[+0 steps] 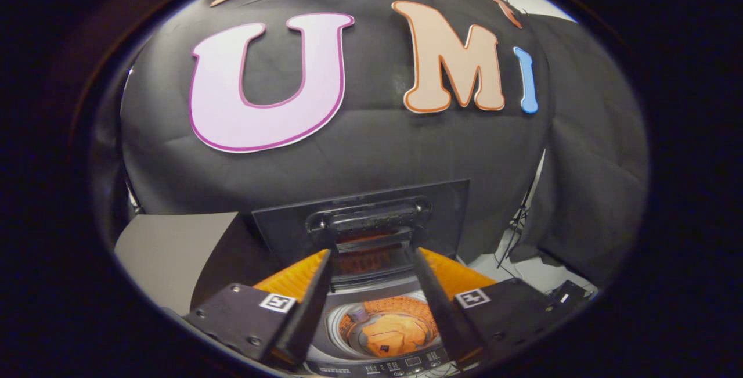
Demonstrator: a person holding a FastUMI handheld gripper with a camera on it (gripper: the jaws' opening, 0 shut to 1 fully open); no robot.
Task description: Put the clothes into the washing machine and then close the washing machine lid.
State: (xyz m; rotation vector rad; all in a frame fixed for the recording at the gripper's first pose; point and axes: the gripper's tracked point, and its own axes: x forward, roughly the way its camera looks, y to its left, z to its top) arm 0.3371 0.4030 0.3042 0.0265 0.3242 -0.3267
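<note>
Our gripper (371,253) is wide open and holds nothing. Between its fingers, below, the orange clothes (395,334) already lie in the washing machine (377,360) drum. The lid (363,218) stands upright beyond; we judge only closing remains.

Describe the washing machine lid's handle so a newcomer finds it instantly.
Start at the washing machine below the open gripper. Its lid stands raised behind the drum. The handle is the raised dark bar across the lid's upper part, just beyond the fingertips, glossier than the flat panel around it.

Parted fingers (371,285) frame clothes (393,334) inside washing machine (342,320).
</note>
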